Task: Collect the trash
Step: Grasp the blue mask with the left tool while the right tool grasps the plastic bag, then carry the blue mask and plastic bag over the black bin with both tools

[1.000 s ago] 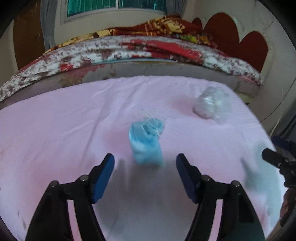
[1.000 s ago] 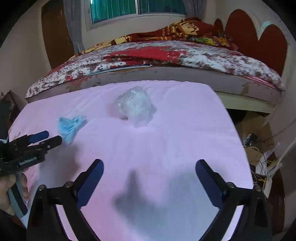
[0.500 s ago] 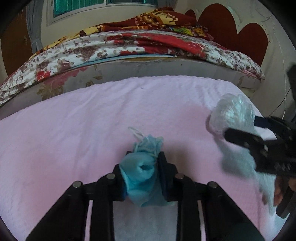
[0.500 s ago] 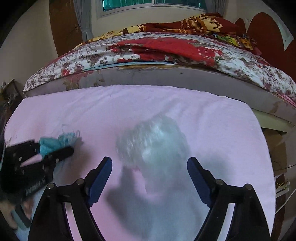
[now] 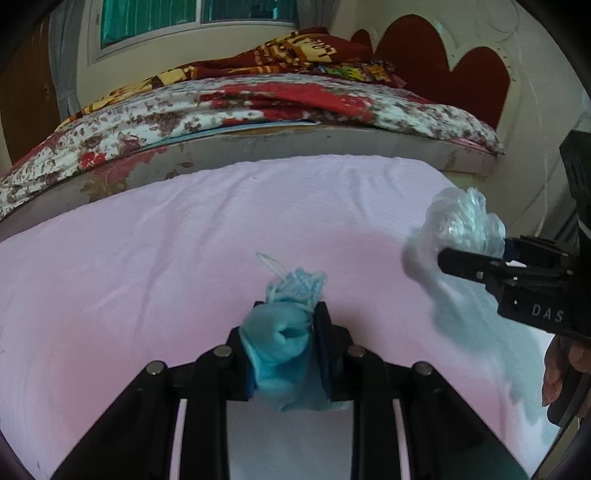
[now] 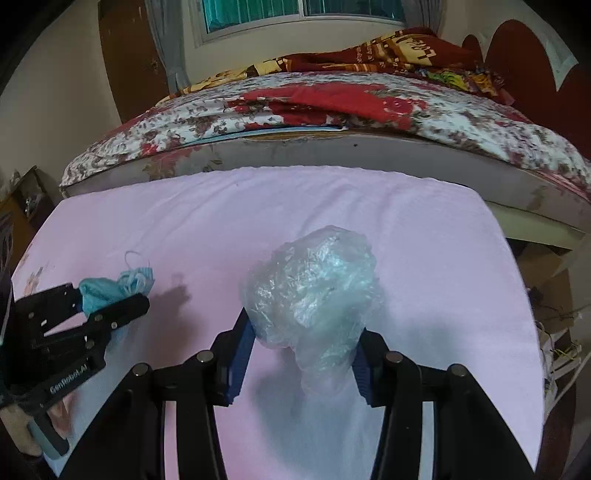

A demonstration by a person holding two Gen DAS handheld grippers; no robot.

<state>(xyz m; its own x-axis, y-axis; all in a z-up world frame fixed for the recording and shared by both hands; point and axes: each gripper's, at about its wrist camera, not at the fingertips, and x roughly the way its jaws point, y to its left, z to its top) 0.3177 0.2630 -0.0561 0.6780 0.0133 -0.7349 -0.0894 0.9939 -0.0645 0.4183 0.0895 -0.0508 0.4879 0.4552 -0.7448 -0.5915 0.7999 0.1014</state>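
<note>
Over pink cloth (image 5: pixel 147 258): left gripper (image 5: pixel 284 343) clamps blue mask (image 5: pixel 280 343).

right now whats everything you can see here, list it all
face mask: 1, light blue, crumpled, clamped in the left gripper
plastic bag: 1, clear, wadded, between the right gripper's closing jaws
pink sheet: 1, pale pink, covering the near surface
floral quilt: 1, white and red, on the bed behind
red blanket: 1, red and yellow, atop the quilt
headboard: 1, dark red, scalloped, far right
window: 1, teal-tinted, back wall
left gripper: 1, black
right gripper: 1, black with blue pads
</note>
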